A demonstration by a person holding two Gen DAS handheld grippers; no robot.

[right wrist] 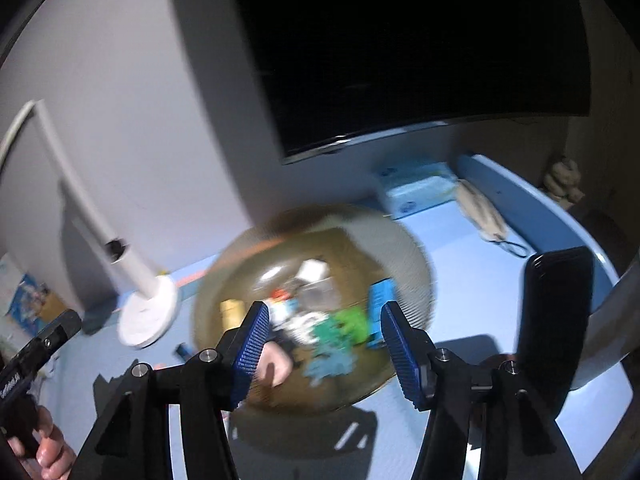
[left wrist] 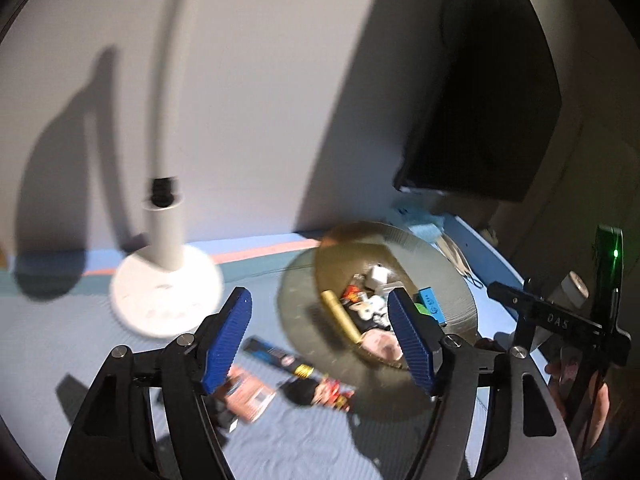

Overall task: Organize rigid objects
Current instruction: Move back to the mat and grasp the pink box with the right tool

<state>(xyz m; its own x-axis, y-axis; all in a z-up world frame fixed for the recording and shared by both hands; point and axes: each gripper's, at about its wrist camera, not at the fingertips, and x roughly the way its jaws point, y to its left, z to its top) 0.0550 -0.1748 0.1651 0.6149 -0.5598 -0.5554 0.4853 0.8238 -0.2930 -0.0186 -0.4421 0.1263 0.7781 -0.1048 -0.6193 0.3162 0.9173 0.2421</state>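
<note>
Blue cloth (left wrist: 100, 332) covers the table under a pale wall, with a white lamp base (left wrist: 166, 294) at the left and a dark screen (right wrist: 400, 40) at the right. Near the left gripper (left wrist: 320, 336), whose jaws stand apart and hold nothing, some small packets (left wrist: 276, 360) lie on the cloth between and below its blue pads. Further right, the brownish bowl (right wrist: 404, 248) holds small objects (right wrist: 332, 332), and it lies just ahead of the right gripper (right wrist: 324, 352), which is also parted and empty.
</note>
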